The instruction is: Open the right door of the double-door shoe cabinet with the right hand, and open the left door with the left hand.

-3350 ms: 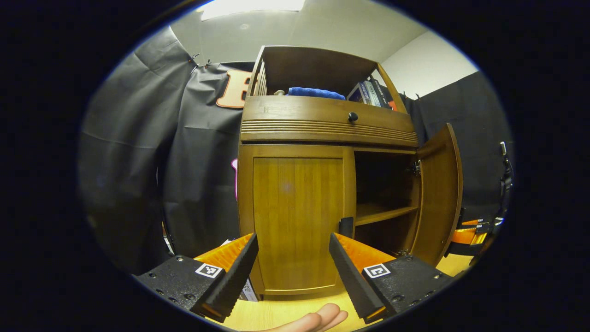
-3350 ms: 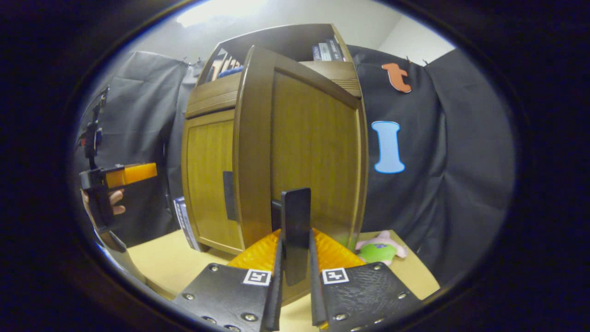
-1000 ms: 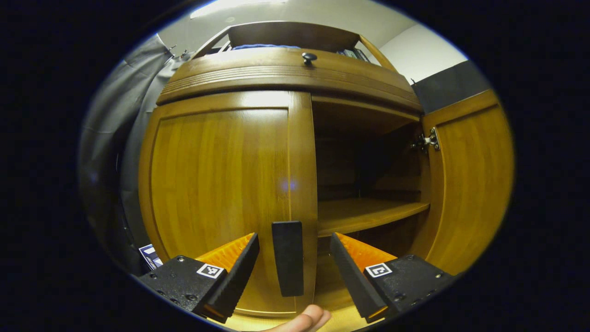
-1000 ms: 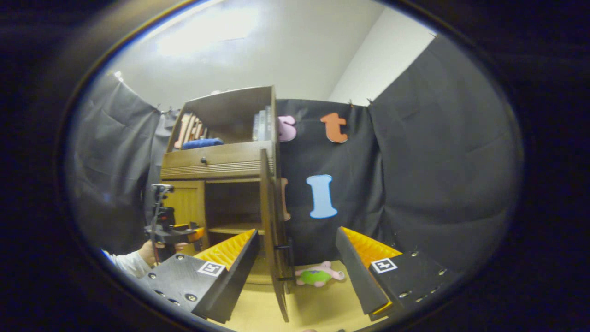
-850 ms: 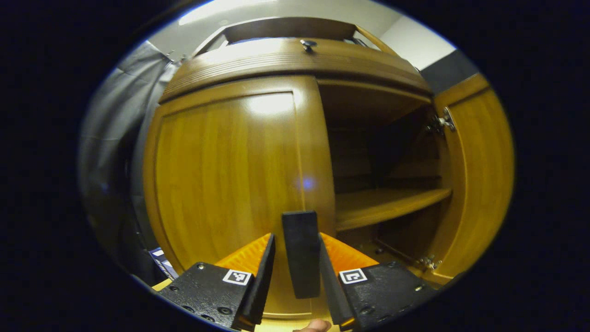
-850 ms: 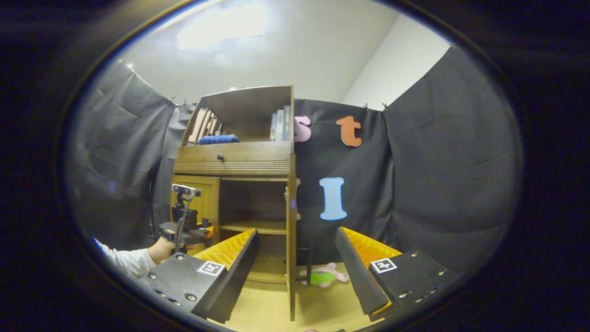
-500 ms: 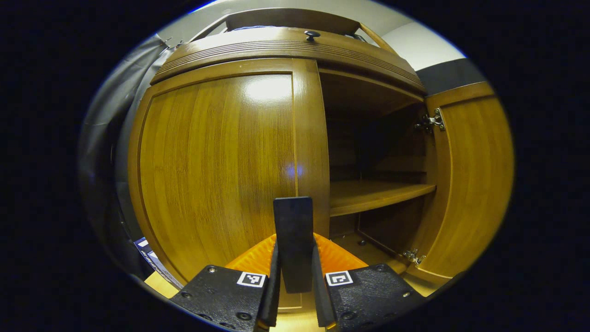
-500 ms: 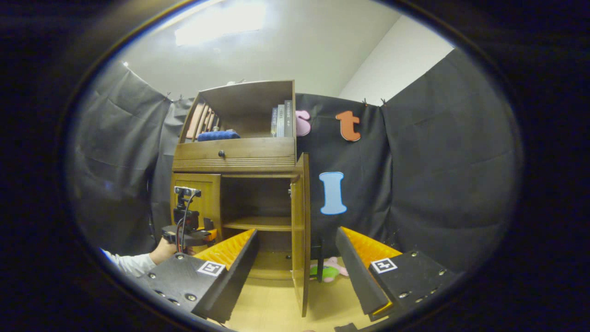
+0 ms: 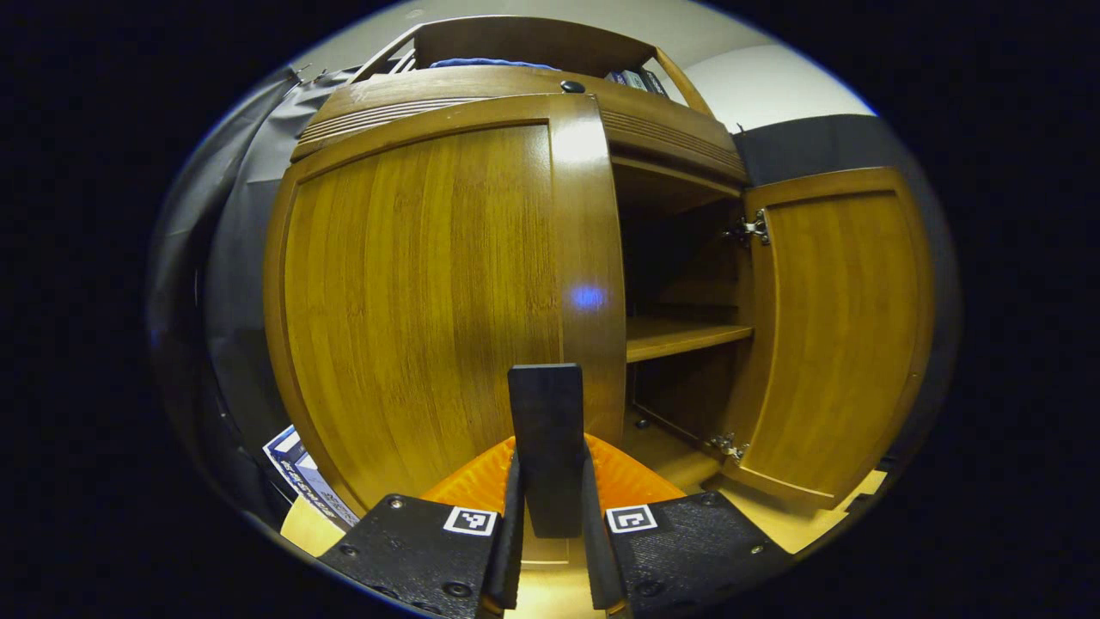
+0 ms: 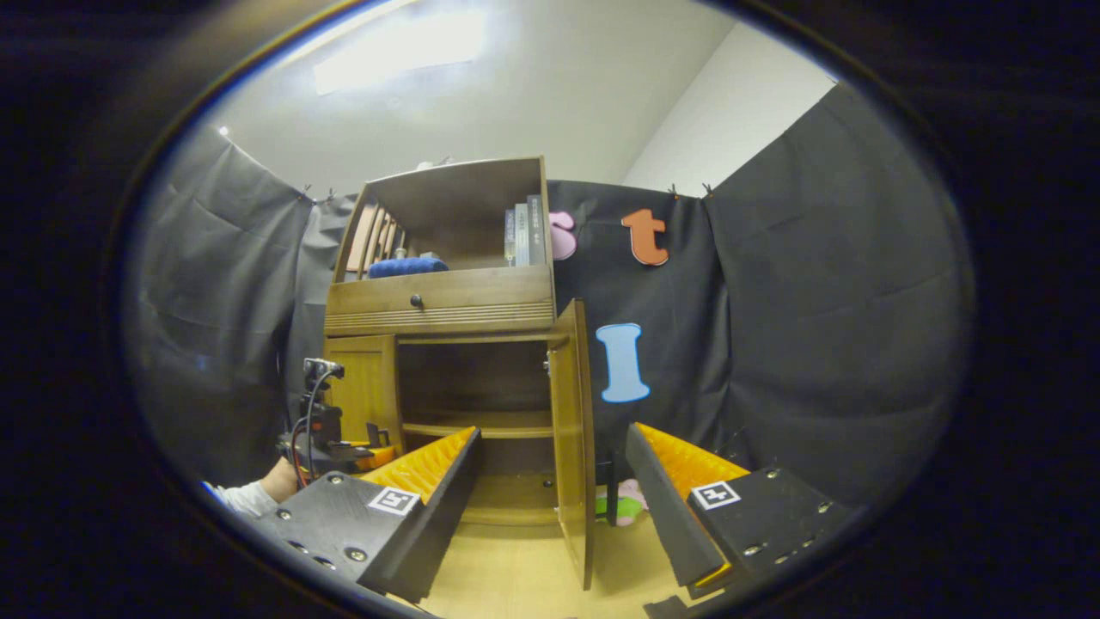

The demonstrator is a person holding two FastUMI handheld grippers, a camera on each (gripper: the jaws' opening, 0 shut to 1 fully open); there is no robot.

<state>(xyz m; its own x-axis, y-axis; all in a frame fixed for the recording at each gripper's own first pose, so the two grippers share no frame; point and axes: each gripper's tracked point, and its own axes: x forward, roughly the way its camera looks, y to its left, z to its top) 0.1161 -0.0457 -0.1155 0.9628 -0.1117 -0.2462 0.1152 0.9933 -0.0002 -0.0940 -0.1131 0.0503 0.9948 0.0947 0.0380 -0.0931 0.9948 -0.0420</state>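
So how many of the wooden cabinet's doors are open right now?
1 fully: the right wooden door is swung wide. The left wooden door, its dark handle clamped by the left gripper, has barely started.

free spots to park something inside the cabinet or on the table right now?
Bare: the middle shelf behind the open right door, the cabinet floor under it, and the table in front, between the open right gripper and that door. Crowded: the left gripper shut on the left door's handle; top shelf holds books and blue cloth.
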